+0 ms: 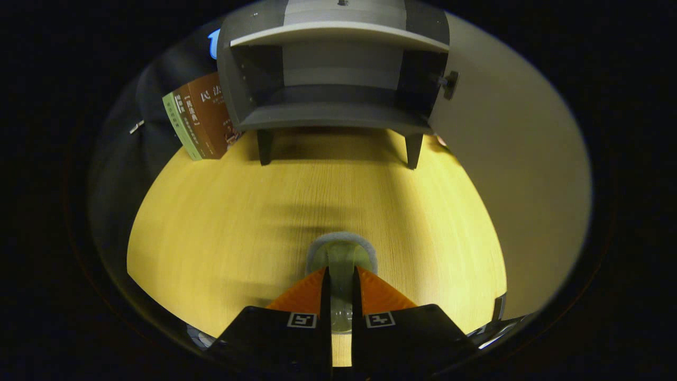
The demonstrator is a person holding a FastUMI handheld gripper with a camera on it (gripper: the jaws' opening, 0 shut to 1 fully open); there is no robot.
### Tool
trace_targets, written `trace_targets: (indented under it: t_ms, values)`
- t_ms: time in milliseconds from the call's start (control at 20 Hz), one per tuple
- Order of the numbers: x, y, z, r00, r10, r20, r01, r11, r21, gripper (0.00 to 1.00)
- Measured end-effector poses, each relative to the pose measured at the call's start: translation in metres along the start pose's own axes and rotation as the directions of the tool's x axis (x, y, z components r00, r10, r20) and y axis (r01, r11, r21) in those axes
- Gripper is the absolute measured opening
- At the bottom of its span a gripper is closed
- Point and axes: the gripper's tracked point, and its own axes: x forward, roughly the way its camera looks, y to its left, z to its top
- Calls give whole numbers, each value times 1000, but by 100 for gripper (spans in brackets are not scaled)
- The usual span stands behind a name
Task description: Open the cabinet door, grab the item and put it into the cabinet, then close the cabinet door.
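The claw (341,283) sits low over the yellow wood-grain bench (222,227), and its 2 fingers (307,291) are drawn close together, clamped on a pale, translucent greenish item with a grey rim (341,254). The item stands in the narrow gap between the fingers, both of which press against its sides, and its rounded grey-edged top pokes out just ahead of the fingertips. What kind of object it is cannot be told, since the fingers cover much of it.

Well beyond the item, across a bare stretch of bench, stands the small grey cabinet (333,114) on short dark legs. 2 of those legs (264,148) show, resting on the bench at the front corners of the cabinet. The cabinet faces the claw and is open: its interior is a dark compartment with a lighter back panel, topped by a pale horizontal shelf (338,34). The cabinet's pale door (508,174) is swung wide out to the right of the cabinet, with a small dark knob (449,84) near its hinged edge at the level of the compartment.

To the left of the cabinet, touching or just beside its side wall, a few books lean tilted on the bench: a brown-covered book (211,114) nearest the cabinet and a green-spined book (177,124) on its far side.
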Motion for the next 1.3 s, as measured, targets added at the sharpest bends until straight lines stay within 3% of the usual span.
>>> trace_targets:
  t_ms: [450, 650, 950, 1300]
  values:
    - [-110, 7, 121, 979, 77, 187, -89, 994, 61, 19]
    - [-136, 5, 187, 966, 94, 241, -111, 992, 56, 19]
    - [-135, -10, 302, 945, 45, 323, -61, 997, 40, 18]
    - [-76, 3, 387, 960, 18, 281, -19, 1000, 1, 18]
